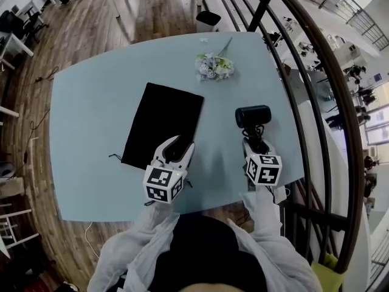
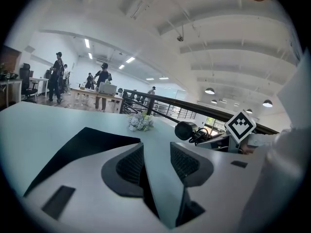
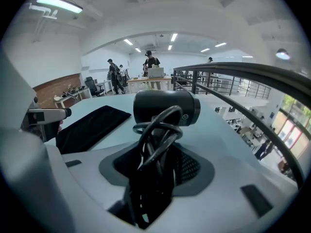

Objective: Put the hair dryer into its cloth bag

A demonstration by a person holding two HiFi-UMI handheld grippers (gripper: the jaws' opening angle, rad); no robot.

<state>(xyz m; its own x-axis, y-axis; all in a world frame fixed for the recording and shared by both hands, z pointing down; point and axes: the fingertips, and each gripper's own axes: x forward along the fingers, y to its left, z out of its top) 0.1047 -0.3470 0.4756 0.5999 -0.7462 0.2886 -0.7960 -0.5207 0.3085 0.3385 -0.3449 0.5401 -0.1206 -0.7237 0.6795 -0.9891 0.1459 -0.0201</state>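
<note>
The black cloth bag [image 1: 161,123] lies flat on the pale blue table [image 1: 91,114], left of centre. My left gripper [image 1: 176,148] hovers over the bag's near right corner, open, with only table showing between its fingers [image 2: 131,161]. My right gripper [image 1: 255,142] is shut on the handle of the black hair dryer [image 1: 252,117], whose cord is wound round that handle. In the right gripper view the dryer's barrel [image 3: 165,108] sits crosswise above the jaws, with the bag [image 3: 92,125] to the left. The left gripper view shows the bag [image 2: 82,142] and the dryer [image 2: 185,130].
A small bunch of pale flowers [image 1: 214,67] lies at the table's far side. A dark curved railing [image 1: 316,120] runs close along the table's right edge. A black stool [image 1: 208,18] stands beyond the table. People stand at desks far off.
</note>
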